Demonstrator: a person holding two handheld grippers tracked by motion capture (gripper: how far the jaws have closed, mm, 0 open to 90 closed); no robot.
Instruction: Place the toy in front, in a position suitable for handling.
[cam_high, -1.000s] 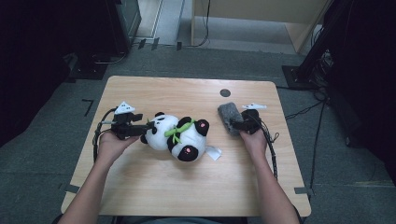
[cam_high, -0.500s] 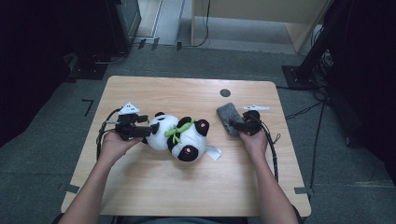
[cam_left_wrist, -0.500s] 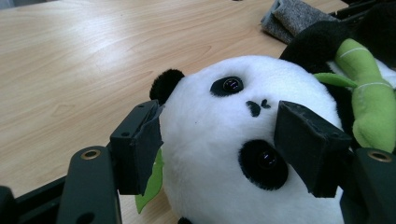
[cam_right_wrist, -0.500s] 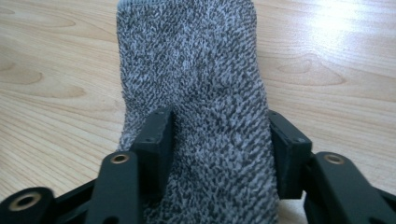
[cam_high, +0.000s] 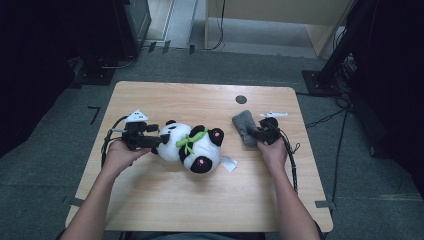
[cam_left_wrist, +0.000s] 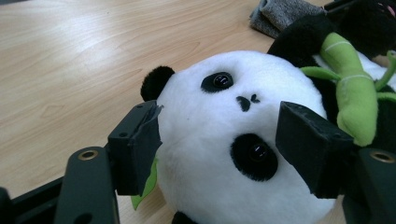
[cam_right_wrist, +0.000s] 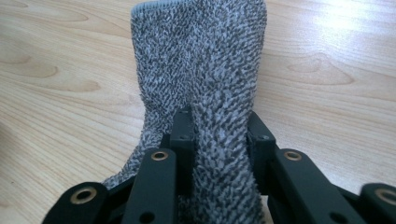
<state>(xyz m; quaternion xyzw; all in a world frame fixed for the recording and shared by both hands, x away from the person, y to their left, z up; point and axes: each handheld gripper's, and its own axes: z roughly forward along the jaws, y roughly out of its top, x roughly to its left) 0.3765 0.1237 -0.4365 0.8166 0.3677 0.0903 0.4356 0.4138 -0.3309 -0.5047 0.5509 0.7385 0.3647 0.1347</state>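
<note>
Right of the toy panda, near it on the wooden table, lies the grey cloth; the right gripper has just been closing, and its jaws now pinch a fold of the cloth; the left gripper has its jaws on both sides of the panda's head, pressing its sides. To do this well, I think: keep the head steady, lift the cloth without letting it slip. The panda is round, soft and fluffy; the cloth is flat, nubby and floppy; the table is smooth and hard.
</note>
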